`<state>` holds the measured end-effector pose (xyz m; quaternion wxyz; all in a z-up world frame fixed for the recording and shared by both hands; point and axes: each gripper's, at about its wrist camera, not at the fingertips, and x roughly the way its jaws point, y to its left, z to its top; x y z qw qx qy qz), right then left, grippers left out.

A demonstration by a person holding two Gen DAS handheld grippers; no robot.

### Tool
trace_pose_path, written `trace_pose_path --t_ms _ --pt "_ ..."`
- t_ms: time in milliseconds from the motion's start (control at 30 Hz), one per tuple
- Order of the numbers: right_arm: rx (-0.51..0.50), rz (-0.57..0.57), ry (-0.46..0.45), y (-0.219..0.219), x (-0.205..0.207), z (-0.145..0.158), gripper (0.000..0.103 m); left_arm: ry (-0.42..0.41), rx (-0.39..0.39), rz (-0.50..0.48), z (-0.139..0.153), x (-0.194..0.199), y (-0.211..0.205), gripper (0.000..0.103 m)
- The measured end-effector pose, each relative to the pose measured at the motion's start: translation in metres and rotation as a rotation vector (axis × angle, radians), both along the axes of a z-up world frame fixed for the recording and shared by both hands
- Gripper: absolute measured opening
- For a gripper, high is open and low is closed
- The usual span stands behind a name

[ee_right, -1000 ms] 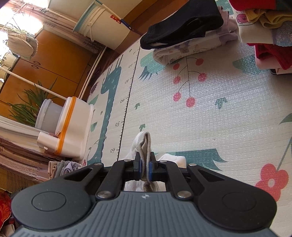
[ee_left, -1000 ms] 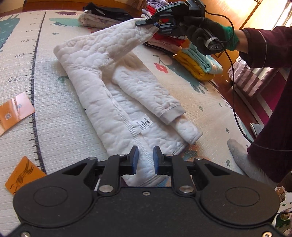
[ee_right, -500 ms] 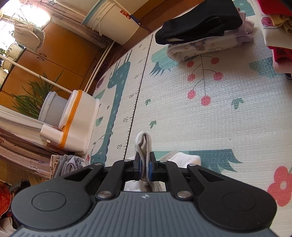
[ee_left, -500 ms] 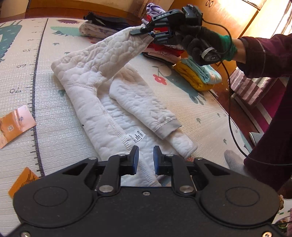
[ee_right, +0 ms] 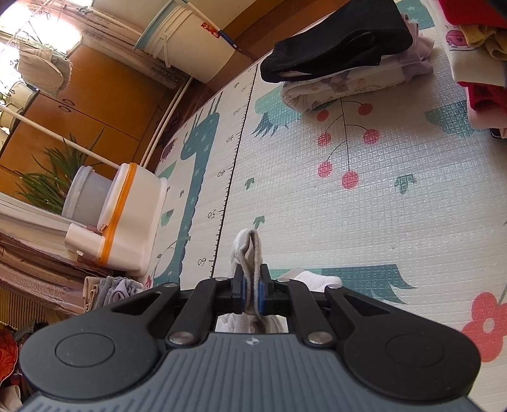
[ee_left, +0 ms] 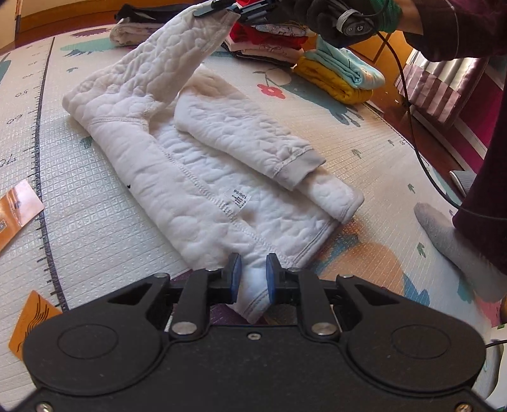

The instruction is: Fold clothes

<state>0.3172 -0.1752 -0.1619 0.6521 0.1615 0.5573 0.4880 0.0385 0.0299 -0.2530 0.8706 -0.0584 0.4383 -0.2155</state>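
A white quilted top (ee_left: 202, 177) lies on the play mat (ee_left: 79, 228), one sleeve (ee_left: 250, 139) folded across its body. The other sleeve (ee_left: 171, 60) rises off the mat, its grey cuff pinched in my right gripper (ee_left: 218, 8) at the top of the left wrist view. The right wrist view shows that gripper (ee_right: 251, 290) shut on the cuff (ee_right: 248, 250), which sticks up between the pads. My left gripper (ee_left: 252, 277) stands open low at the near hem, and a corner of the hem lies between its blue pads without being squeezed.
Folded stacks line the mat's far side: yellow and light blue (ee_left: 342, 76), red and white (ee_left: 266, 38), black on white (ee_right: 342, 47). Orange cards (ee_left: 16, 206) lie at the left. A person's socked foot (ee_left: 453, 247) stands at the right. A white tub (ee_right: 126, 215) sits off the mat.
My left gripper has moved forward, so the hem corner now lies between its open pads. The right gripper has kept hold of the cuff and carried the sleeve a little further over.
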Motion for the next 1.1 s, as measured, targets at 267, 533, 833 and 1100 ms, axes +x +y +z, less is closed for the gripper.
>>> trace_pose_path --t_ms 267,533,833,1100 --pt "0.006 0.029 0.005 0.004 -0.007 0.0 0.01 -0.071 0.081 0.046 -0.011 -0.008 -0.02 0.014" --pt "0.007 0.103 -0.015 0.011 -0.026 0.006 0.01 -0.082 0.168 0.052 0.001 -0.01 -0.032 0.015" --pt "0.002 0.111 -0.024 0.012 -0.029 0.007 0.01 -0.091 0.045 0.067 0.034 -0.022 -0.003 0.015" --pt "0.006 0.109 -0.024 0.01 -0.028 0.008 0.01 -0.05 0.121 -0.061 0.021 -0.032 0.002 0.015"
